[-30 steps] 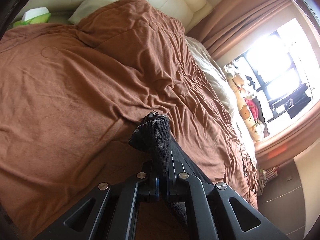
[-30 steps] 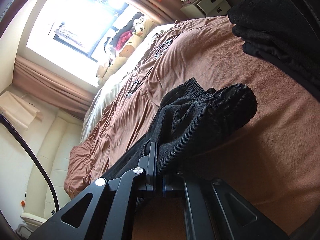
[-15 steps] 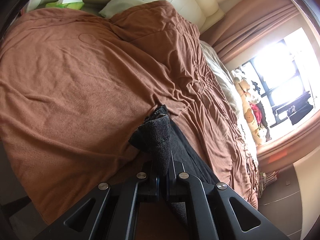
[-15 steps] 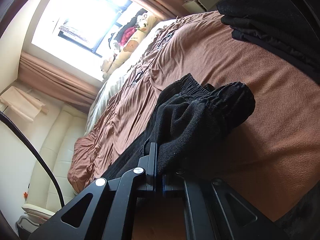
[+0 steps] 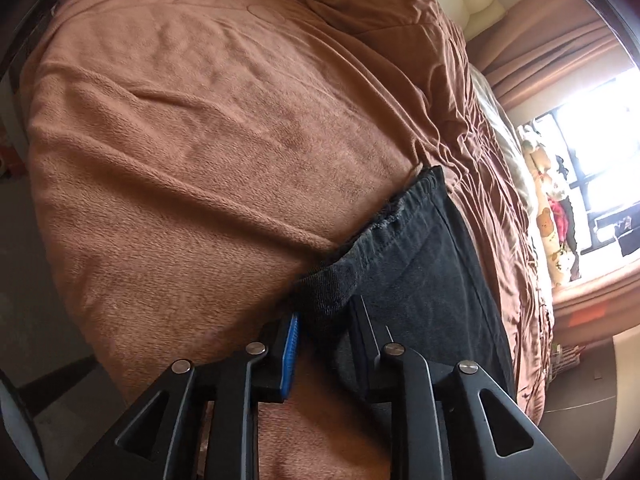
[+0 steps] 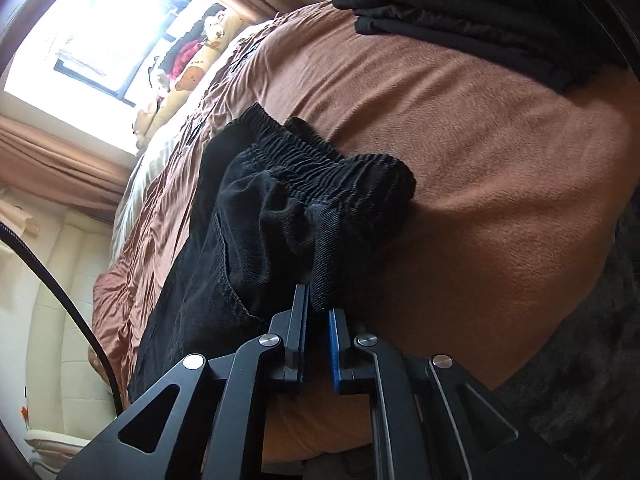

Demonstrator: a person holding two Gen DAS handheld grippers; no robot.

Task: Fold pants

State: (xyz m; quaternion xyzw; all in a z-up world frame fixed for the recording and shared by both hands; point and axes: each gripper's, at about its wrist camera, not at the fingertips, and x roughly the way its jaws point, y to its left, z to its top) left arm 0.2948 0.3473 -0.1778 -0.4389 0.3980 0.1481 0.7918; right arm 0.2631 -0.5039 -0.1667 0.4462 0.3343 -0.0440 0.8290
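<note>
Pants (image 5: 416, 280), one black pair, are lying stretched along the near edge of the bed, on the brown blanket (image 5: 208, 152), with the hem end seen in the left wrist view and the elastic waistband (image 6: 320, 176) bunched up in the right wrist view.

A release is being carried out at both ends. Half a second ago the cloth was being pinched tight by both tools; now the left gripper (image 5: 324, 344) is being held with its jaws spread wide, and the hem corner is resting loose on the blanket between them, apparently no longer clamped. The right gripper (image 6: 318, 316) is being opened too, though only narrowly: a small gap is showing between its pads, and a fold of waistband cloth is hanging down into that gap, so it cannot be told for certain whether the fabric is free of it.

By this reading, the pants are being laid out lengthwise and let go, so a fresh grasp for the next fold is probably being prepared.

By count: one pair of pants is being handled, two grippers are being used, and one stack of dark folded garments (image 6: 460, 12) is sitting at the far right corner of the bed.
</note>
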